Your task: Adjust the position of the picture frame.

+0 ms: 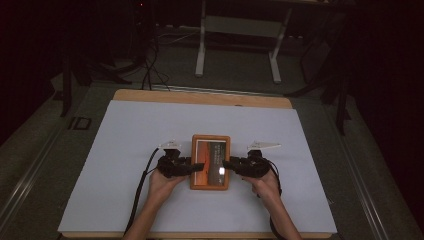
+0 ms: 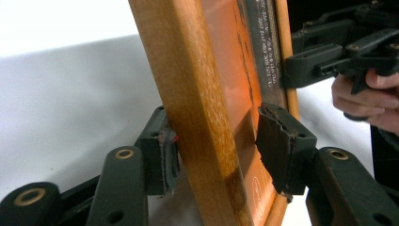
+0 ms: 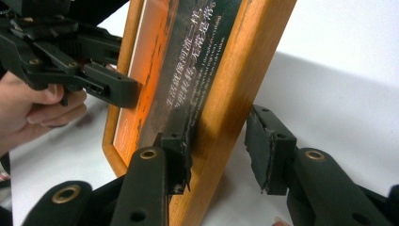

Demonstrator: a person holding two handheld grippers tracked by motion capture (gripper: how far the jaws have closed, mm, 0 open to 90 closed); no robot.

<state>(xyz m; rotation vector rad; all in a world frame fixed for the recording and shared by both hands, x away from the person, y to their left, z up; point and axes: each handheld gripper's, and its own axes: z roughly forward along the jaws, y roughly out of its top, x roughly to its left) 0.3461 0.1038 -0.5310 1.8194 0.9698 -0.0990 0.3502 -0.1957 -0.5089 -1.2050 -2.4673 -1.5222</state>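
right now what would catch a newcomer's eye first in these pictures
The wooden picture frame with its orange print stands out, in the middle of the pale sheet covering the table. The left gripper reaches to its left edge and the right gripper to its right edge, jaws on either side of the wood. Beyond the table, the room is dark, with white table legs on the floor.
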